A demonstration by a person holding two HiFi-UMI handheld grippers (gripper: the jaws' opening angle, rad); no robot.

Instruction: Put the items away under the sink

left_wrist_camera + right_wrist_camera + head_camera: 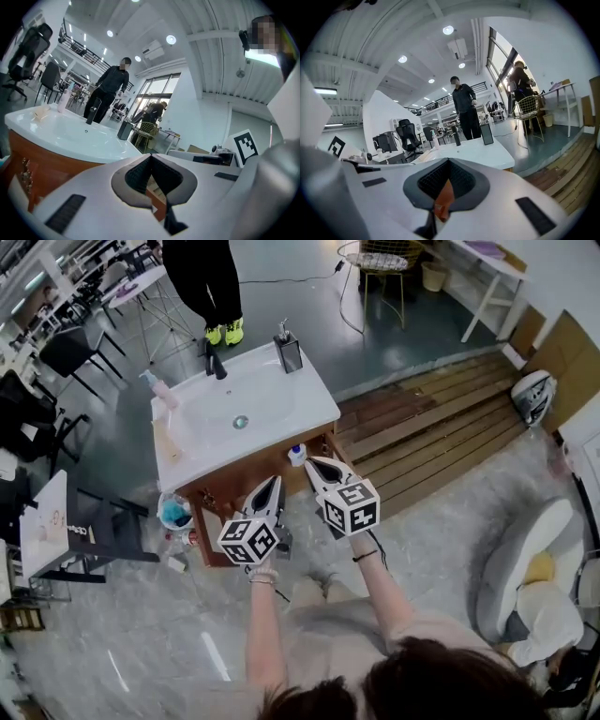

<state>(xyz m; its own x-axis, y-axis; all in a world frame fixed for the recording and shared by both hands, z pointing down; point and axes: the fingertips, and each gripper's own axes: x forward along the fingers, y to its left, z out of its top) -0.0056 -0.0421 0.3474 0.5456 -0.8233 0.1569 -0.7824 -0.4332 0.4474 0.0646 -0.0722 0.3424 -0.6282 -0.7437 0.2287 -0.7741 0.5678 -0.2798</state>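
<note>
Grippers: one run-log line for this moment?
left gripper shut, empty | right gripper shut, empty | both held before sink cabinet | dispenser on sink top

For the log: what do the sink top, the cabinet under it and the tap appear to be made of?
The sink top is smooth glossy white with a soft sheen, so likely ceramic or cast resin. The cabinet is reddish-brown with a slight gloss, and looks like wood or veneer, though the grain is too small to confirm. The tap is matte black with no shine, so probably coated metal.
</note>
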